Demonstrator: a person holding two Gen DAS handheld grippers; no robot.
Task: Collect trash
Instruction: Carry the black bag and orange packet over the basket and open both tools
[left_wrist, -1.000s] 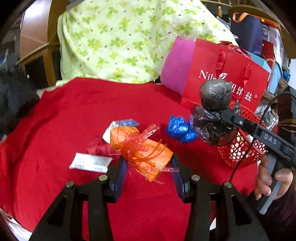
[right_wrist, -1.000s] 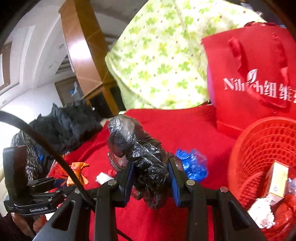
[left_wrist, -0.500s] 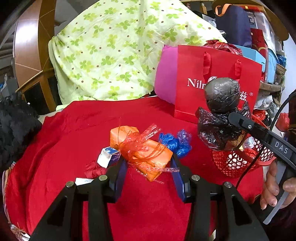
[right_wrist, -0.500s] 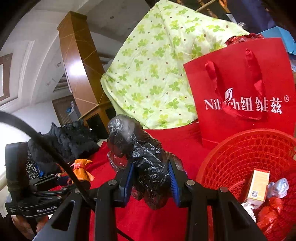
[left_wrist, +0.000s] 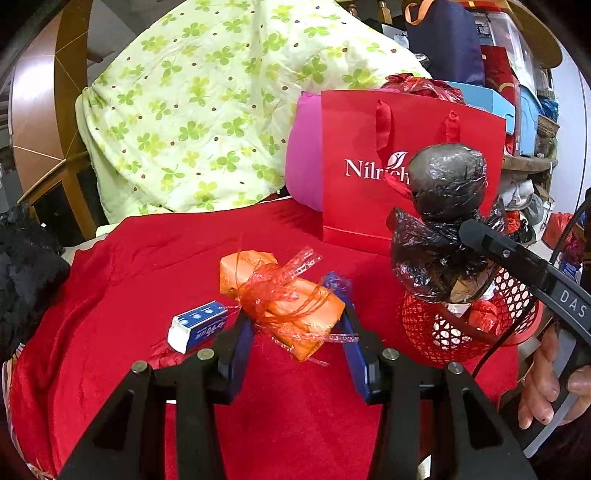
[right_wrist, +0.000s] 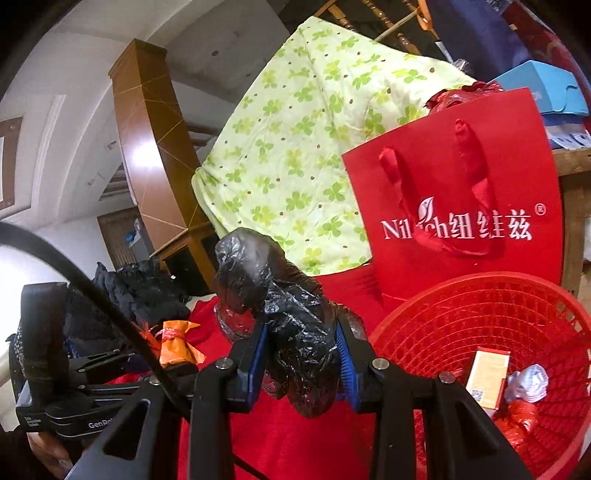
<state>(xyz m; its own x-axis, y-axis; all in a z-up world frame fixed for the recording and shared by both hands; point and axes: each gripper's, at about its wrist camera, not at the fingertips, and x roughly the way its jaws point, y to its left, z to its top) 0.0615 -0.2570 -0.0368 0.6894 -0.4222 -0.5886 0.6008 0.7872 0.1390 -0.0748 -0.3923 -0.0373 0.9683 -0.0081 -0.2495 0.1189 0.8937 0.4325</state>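
Trash in both grippers at once. Left gripper (left_wrist: 293, 325) has its blue fingers clamped on an orange packet (left_wrist: 280, 299) tied with red ribbon, lifted clear above the red cloth (left_wrist: 155, 258). Right gripper (right_wrist: 301, 363) squeezes a crumpled black plastic bag (right_wrist: 280, 306), held up just beside the rim of the red mesh basket (right_wrist: 476, 306); in the left wrist view that bag (left_wrist: 439, 236) hangs over the basket (left_wrist: 424, 325). Inside the basket: a small tan box (right_wrist: 487, 378) standing on end, a wad of white paper (right_wrist: 528, 380) beside it, and red crumpled wrapping (right_wrist: 521, 417) below. A blue and white box (left_wrist: 197, 326) lies on the cloth, left of the orange packet, and a bit of blue wrapper (left_wrist: 338, 284) peeks out behind it. A red paper gift bag (right_wrist: 461, 192) stands upright behind the basket, with red crumpled plastic (right_wrist: 458, 96) poking out of its top.
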